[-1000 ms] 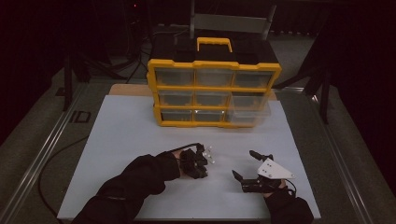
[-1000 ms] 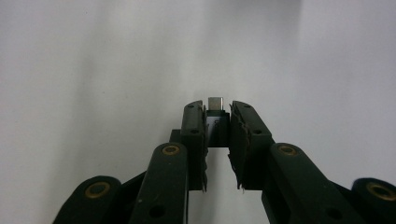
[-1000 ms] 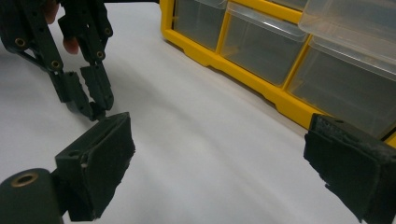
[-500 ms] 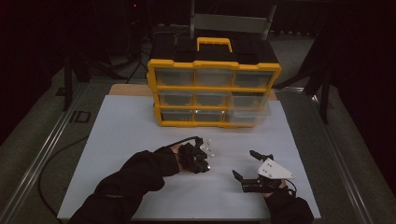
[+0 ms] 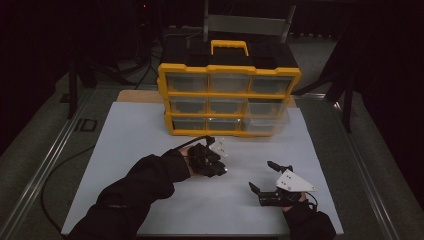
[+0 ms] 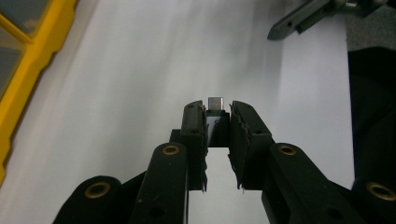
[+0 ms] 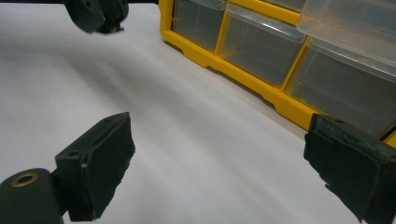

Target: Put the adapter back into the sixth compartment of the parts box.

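The left hand-held gripper [image 6: 218,122] clamps a small black metal-tipped plug [image 6: 215,112] above the white surface [image 5: 125,150], seemingly for the yellow drawer organiser [image 5: 229,95] at twelve o'clock, while the right hand-held gripper [image 5: 264,177] waits with jaws spread, empty.

The drawer cabinet [image 5: 229,95] is standing at the far middle of the white board [image 5: 125,145]. Nearer than the cabinet, the left gripper [image 5: 220,159] is hovering, the right gripper [image 5: 264,177] sitting further right, well apart.

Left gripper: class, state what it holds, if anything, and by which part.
The left gripper is shut on a small black adapter, pinching its dark body from both sides; the metal plug tip sticks out beyond the pads.
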Demonstrator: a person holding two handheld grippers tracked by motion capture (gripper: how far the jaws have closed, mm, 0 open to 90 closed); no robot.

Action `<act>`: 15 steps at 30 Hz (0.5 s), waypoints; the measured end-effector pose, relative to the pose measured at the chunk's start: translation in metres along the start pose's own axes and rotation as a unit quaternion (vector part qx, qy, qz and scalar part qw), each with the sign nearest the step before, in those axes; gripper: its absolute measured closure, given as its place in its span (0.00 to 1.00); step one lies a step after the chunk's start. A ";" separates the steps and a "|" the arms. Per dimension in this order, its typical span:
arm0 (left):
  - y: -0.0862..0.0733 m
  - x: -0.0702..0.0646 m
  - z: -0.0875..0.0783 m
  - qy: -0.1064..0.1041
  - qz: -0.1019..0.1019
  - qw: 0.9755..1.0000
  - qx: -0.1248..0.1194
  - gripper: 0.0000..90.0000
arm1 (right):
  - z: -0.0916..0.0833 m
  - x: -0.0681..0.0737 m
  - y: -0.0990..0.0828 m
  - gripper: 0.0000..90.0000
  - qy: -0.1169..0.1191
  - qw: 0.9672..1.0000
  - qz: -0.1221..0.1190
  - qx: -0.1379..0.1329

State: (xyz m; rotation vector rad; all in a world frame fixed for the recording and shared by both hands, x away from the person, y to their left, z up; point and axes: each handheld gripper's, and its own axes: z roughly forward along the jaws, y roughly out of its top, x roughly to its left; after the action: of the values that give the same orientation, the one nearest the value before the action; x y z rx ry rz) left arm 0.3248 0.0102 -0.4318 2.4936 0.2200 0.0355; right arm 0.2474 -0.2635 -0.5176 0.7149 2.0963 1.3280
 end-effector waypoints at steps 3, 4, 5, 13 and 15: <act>0.003 0.001 -0.005 0.003 0.001 1.000 -0.009 0.86 | 0.000 0.000 0.000 0.09 0.000 1.000 0.000 0.001; 0.005 0.002 -0.007 0.002 0.000 1.000 -0.011 0.86 | 0.000 0.000 0.000 0.09 0.000 1.000 0.000 0.001; 0.006 0.002 -0.009 0.005 0.001 1.000 -0.014 0.86 | 0.000 0.000 0.000 0.09 -0.001 1.000 0.004 -0.001; 0.019 0.008 -0.023 0.008 -0.002 0.999 -0.041 0.86 | 0.000 0.000 0.000 0.09 0.001 1.000 0.001 0.000; 0.024 0.008 -0.026 0.012 -0.005 0.999 -0.051 0.86 | 0.000 0.000 0.000 0.09 0.000 1.000 -0.002 -0.001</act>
State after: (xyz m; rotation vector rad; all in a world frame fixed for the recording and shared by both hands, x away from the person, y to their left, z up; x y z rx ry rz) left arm 0.3346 0.0084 -0.3967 2.3916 0.2344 0.0722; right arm 0.2479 -0.2637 -0.5179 0.7105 2.0960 1.3276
